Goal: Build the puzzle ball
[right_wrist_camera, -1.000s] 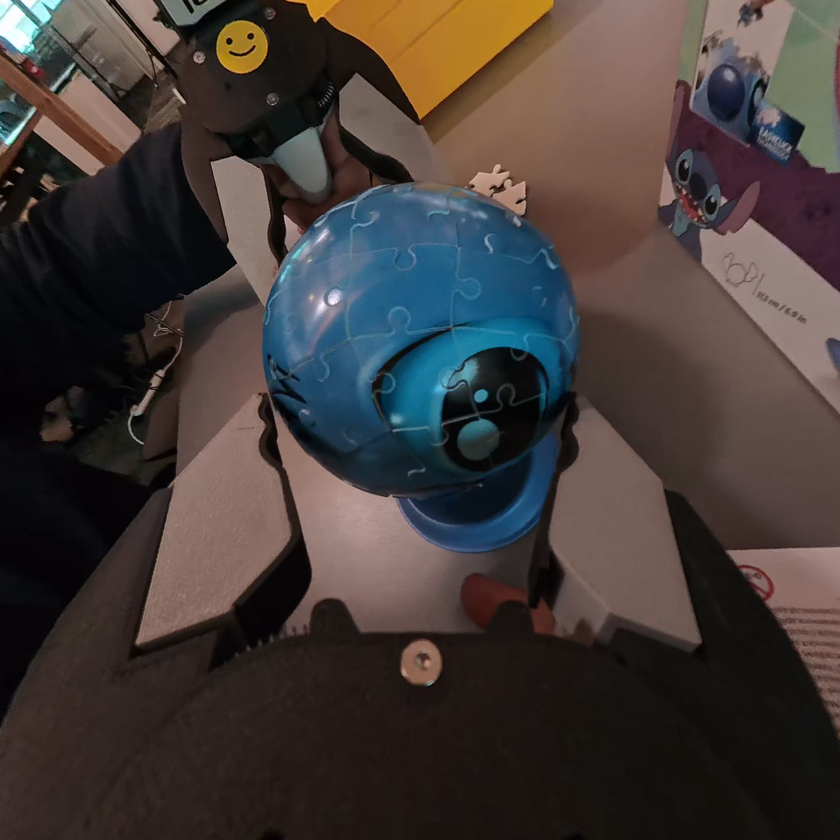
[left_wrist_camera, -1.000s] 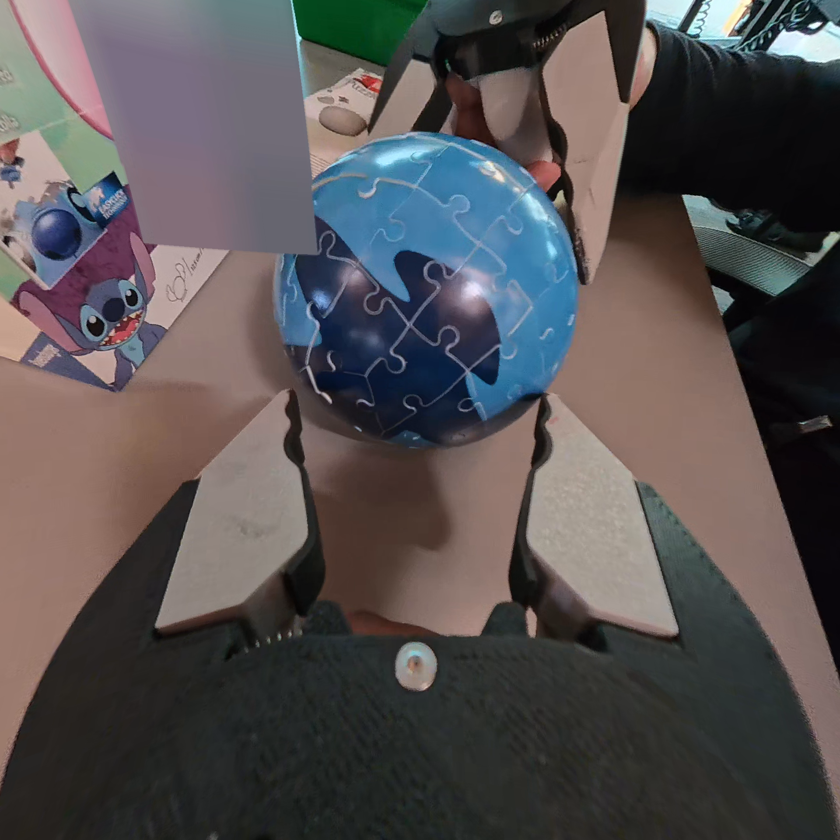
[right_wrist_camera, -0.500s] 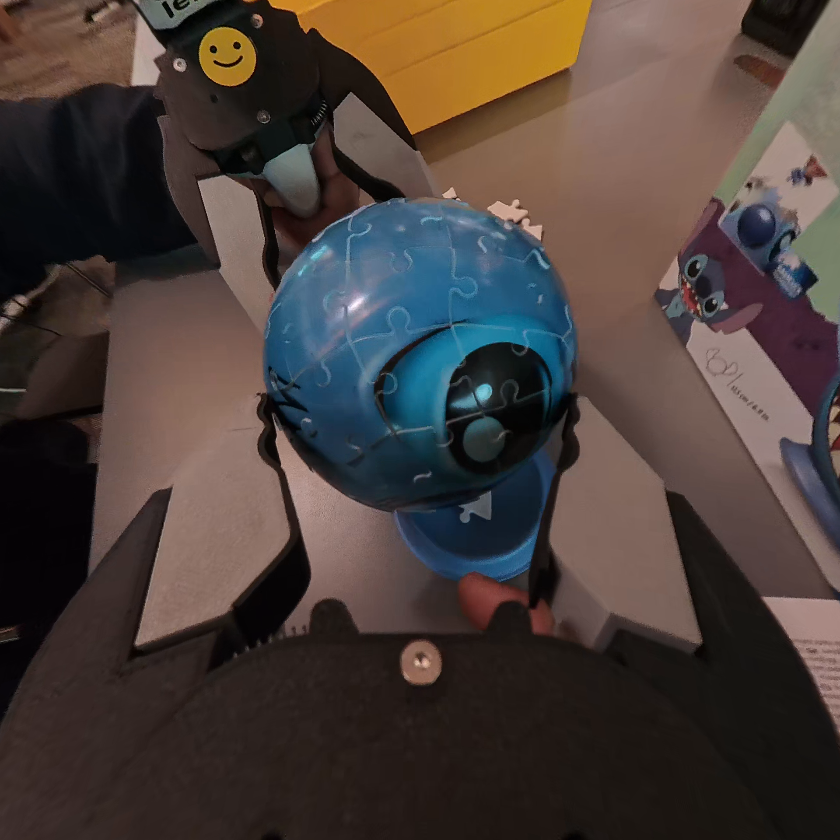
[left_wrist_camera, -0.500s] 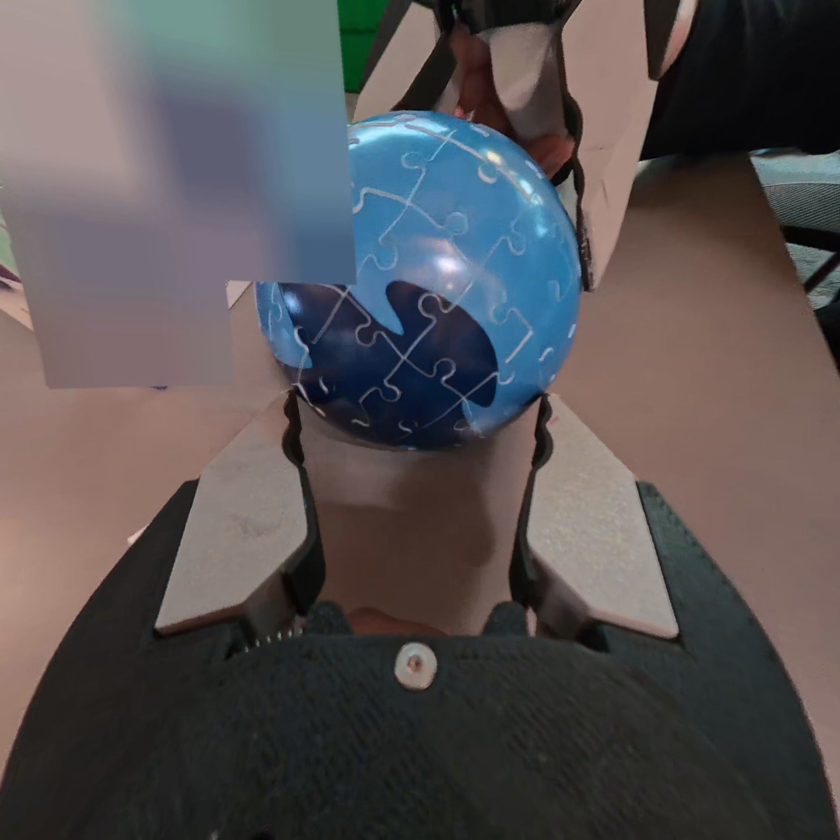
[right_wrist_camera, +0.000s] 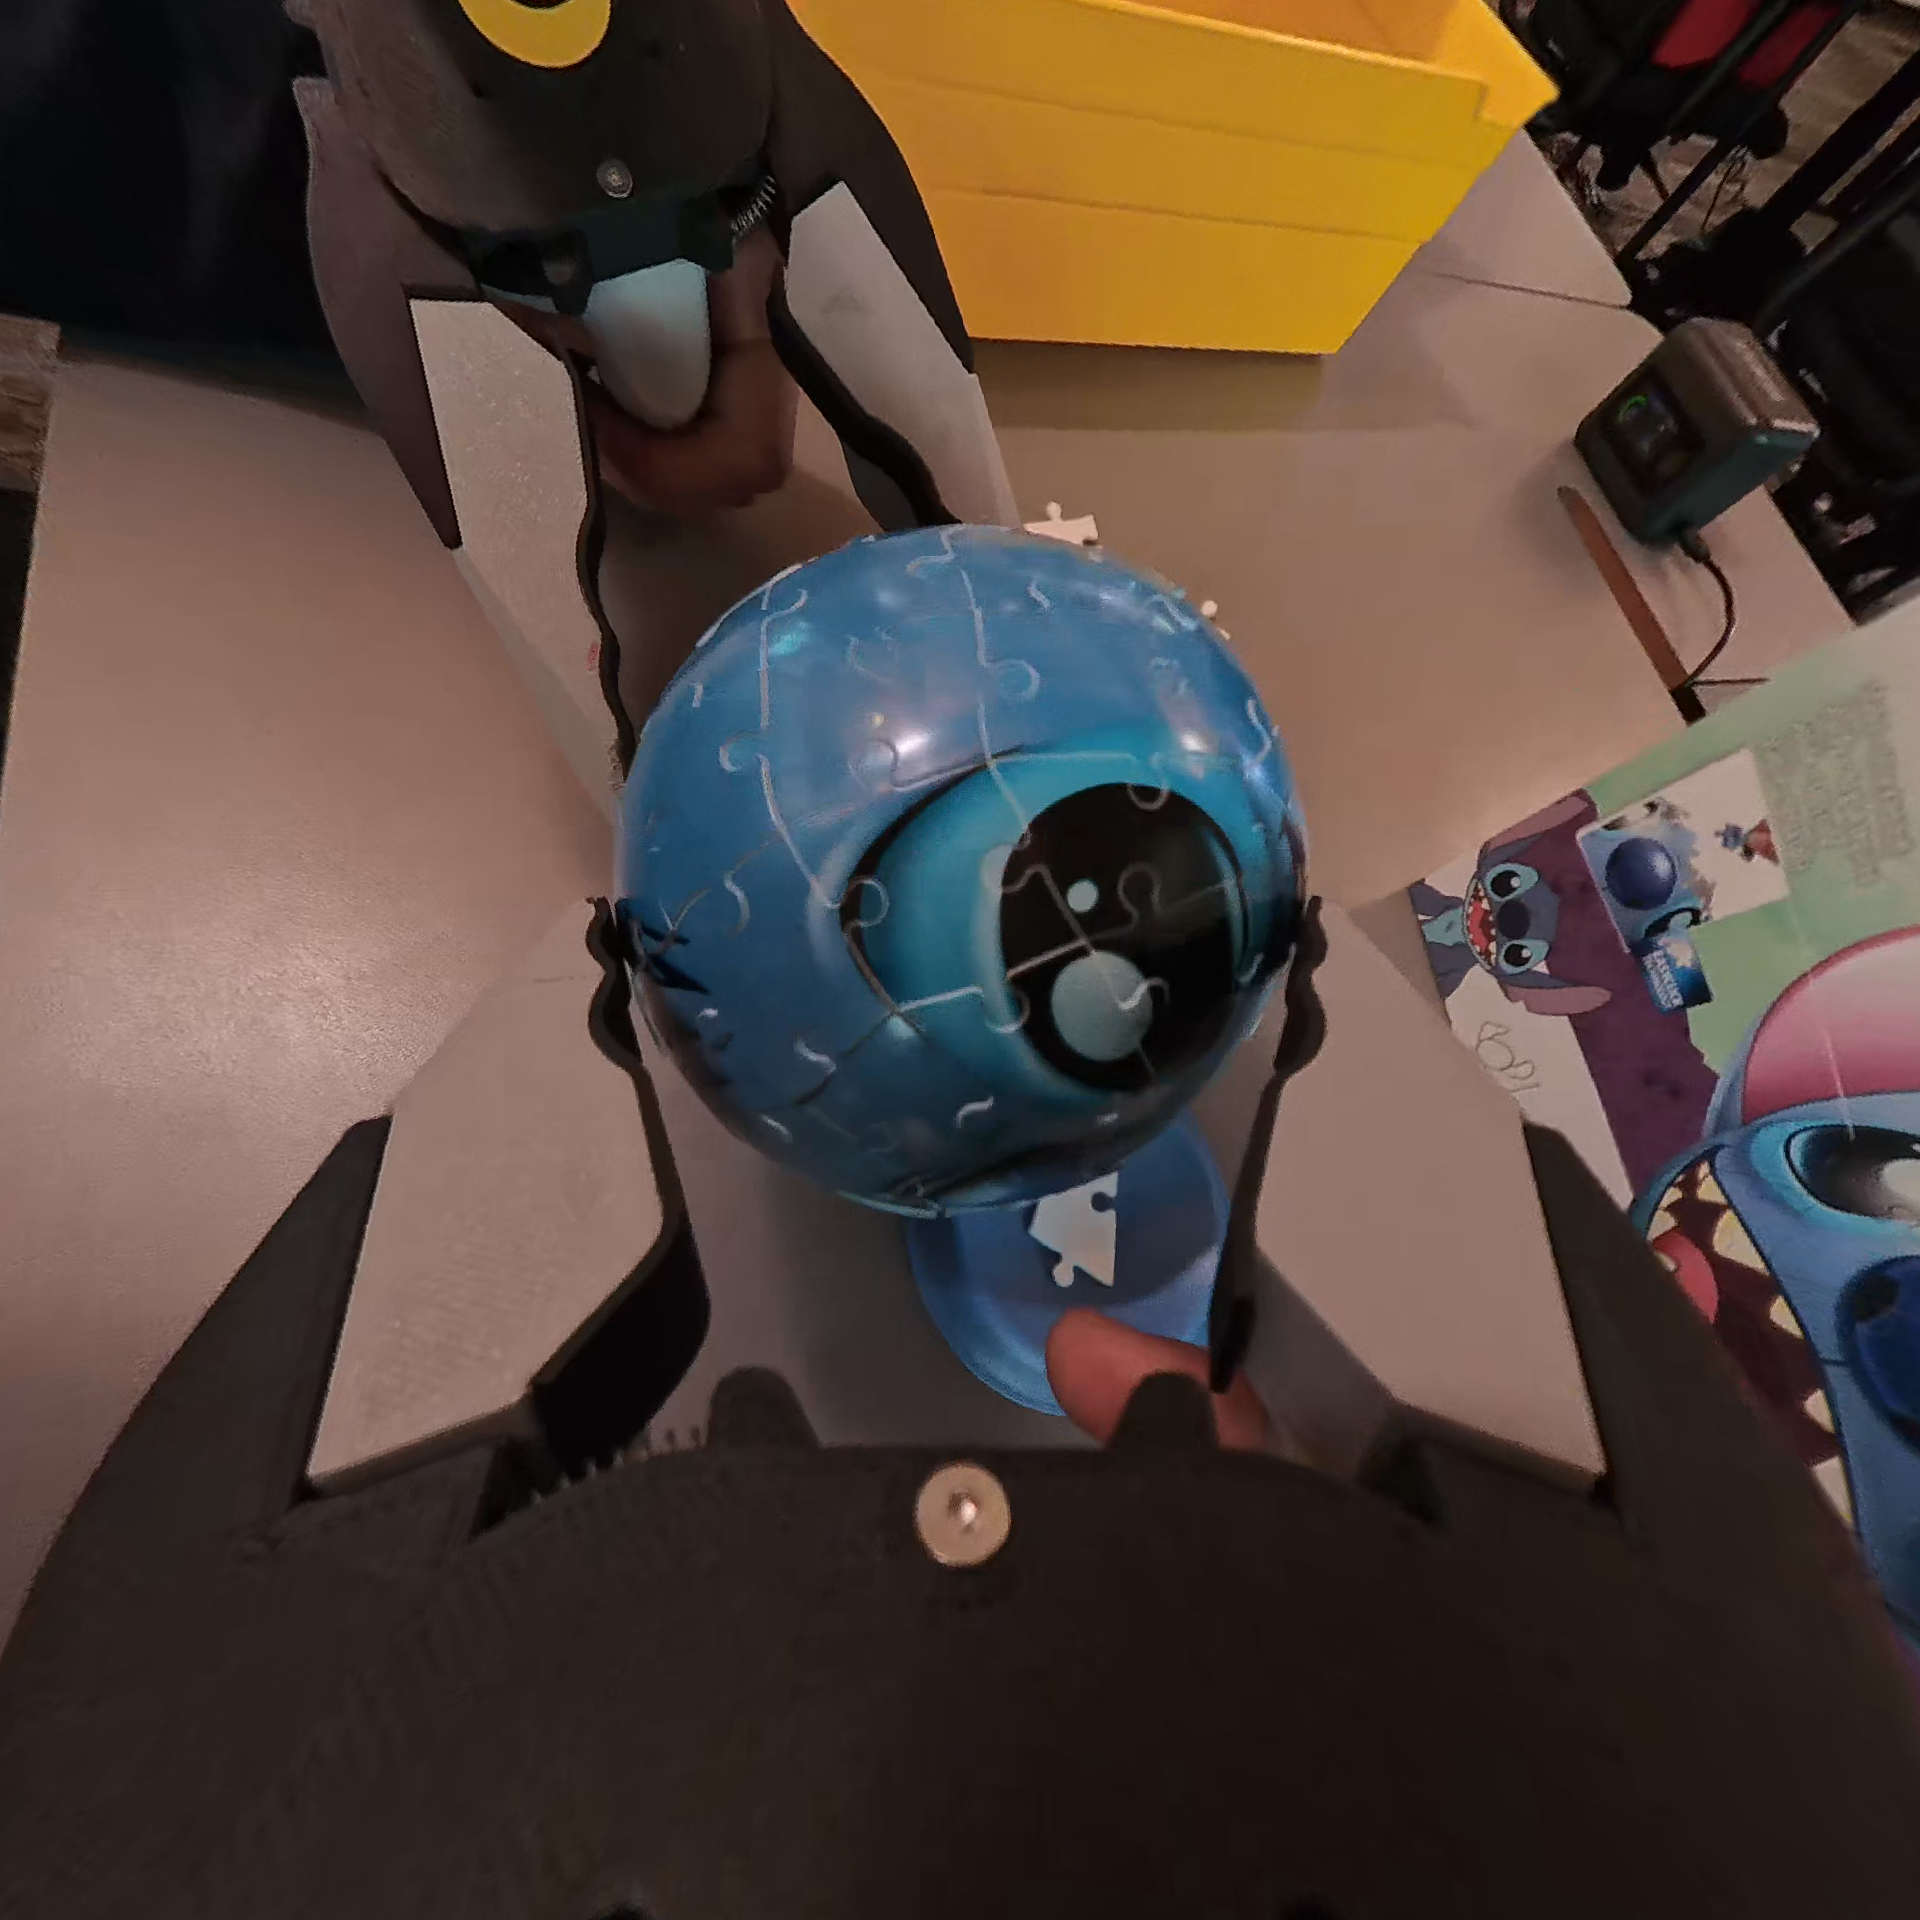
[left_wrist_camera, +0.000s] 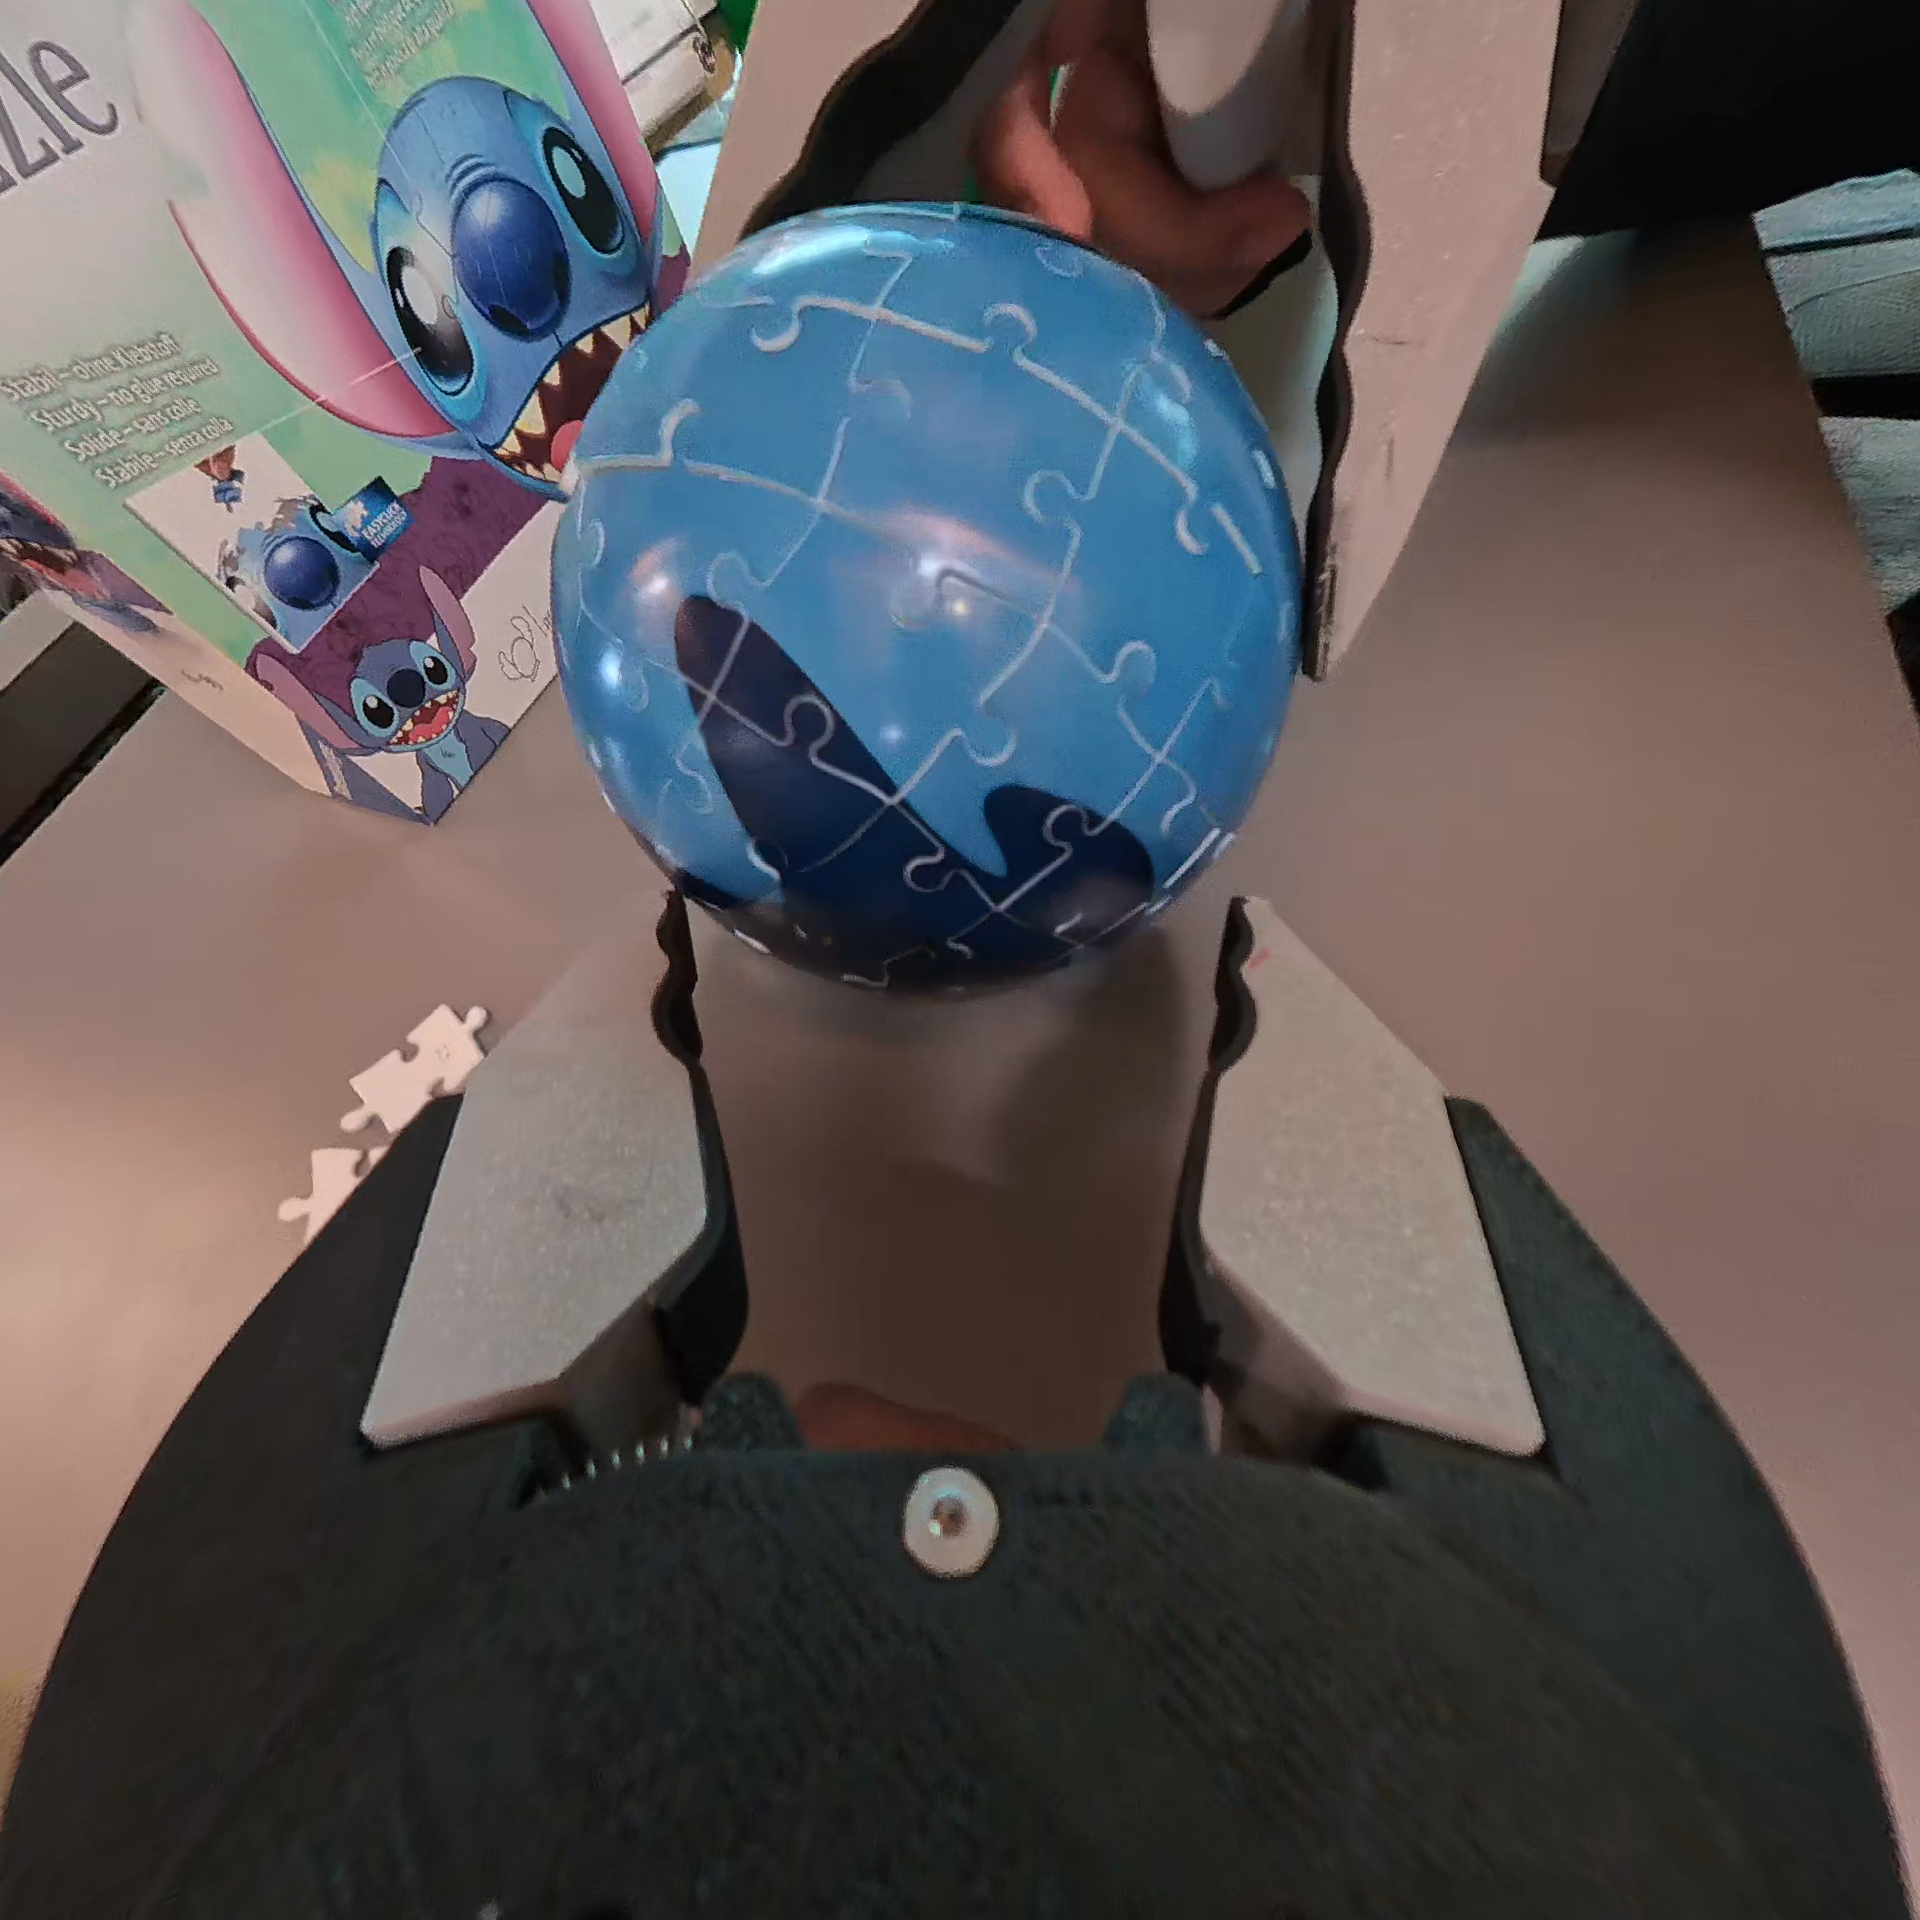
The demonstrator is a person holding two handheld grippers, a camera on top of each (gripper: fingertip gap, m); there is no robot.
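The puzzle ball (right_wrist_camera: 956, 862) is held clear of the grey surface (right_wrist_camera: 249, 831) between the right tongs (right_wrist_camera: 951, 961), whose two fingertips are pressed against its opposite sides – a firm pinch on the sphere. A large printed eye, black with pale spots, is turned toward the right wrist camera. Below the ball, a blue round stand (right_wrist_camera: 1081, 1278) is seen on the surface, and a loose white puzzle piece (right_wrist_camera: 1075, 1221) is lying in it.

In the left wrist view the ball (left_wrist_camera: 925, 592) is shown from the other side, with a dark blue patch across its lower part. The left tongs (left_wrist_camera: 951, 961) are spread, their tips placed just under the ball's lower edge; whether they are touching it cannot be told. The right tongs (left_wrist_camera: 1320, 623) are seen beyond the ball, one finger laid along its side.

A printed puzzle box (left_wrist_camera: 312, 416) with a blue cartoon creature is stood to the left of the ball, and two white loose pieces (left_wrist_camera: 416, 1060) are scattered on the surface near the left tongs. A yellow bin (right_wrist_camera: 1195, 166) is set at the far edge in the right wrist view – with a small dark device (right_wrist_camera: 1694, 426) beside it.
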